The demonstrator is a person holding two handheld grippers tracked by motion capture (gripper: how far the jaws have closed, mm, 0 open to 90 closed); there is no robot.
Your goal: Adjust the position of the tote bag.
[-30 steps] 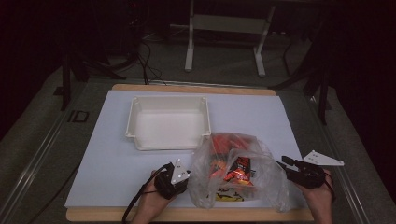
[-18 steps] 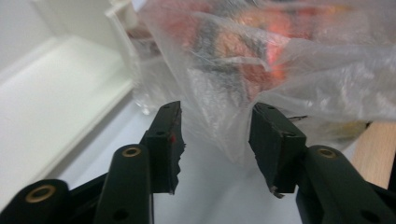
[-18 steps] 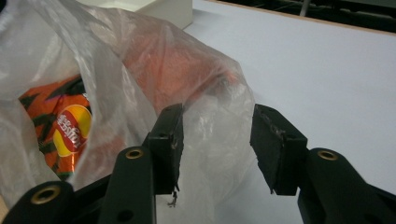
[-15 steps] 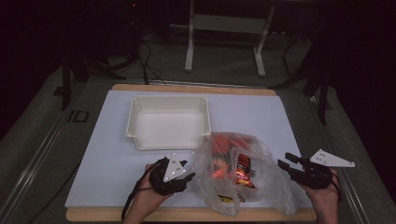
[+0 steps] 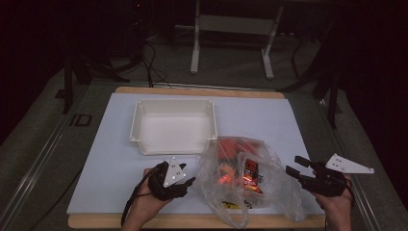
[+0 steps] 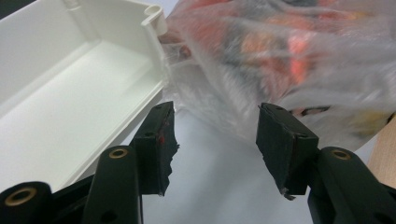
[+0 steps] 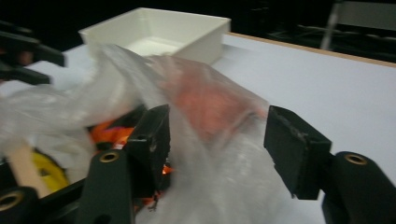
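A clear plastic bag [image 5: 250,185] is lying at the lower centre-right of the high view, on a pale blue-white mat [image 5: 106,154] near the table's wooden front edge [image 5: 192,221]. The bag is thin, crinkled and glossy, slumping in loose folds, with orange-red packets and a bit of yellow showing blurrily through it.

A white, rigid, rectangular plastic tray [image 5: 174,126] with rounded corners is sitting just up and left of the bag.

The left gripper [image 5: 185,183] is hovering just left of the bag and the right gripper [image 5: 294,168] just to its right, each released with jaws spread. Both pairs of jaws have just been opening: in the left gripper view nothing is between the pads [image 6: 161,140]; in the right gripper view the film is billowing in the gap, unpressed.

Compared with a second ago, both grippers are sitting farther out from the bag, and the bag is lying wider and flatter.
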